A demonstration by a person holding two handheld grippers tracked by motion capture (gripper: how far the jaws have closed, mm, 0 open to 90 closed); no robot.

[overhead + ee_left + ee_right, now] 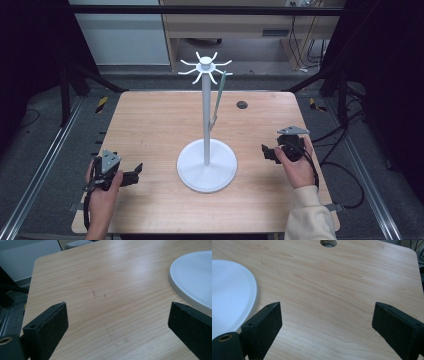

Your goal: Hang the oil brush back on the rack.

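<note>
stand (206,125): 1 | green strip (218,100): 1 | tongs (134,172) (266,151): 2 | table (150,125): 1

White stand (206,150): round flat base mid-table, slim upright pole, crown of curved hooks at the top. Base rim also seen in the gripper views. Thin pale-green utensil with a long handle (219,98) hangs from one hook, tilted, its lower end beside the pole.

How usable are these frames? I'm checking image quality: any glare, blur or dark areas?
High view: table evenly lit, surroundings very dark. Left gripper view: soft glare on the wood beside the white stand base. Right gripper view: near jaws slightly soft, cable hole cropped.
</note>
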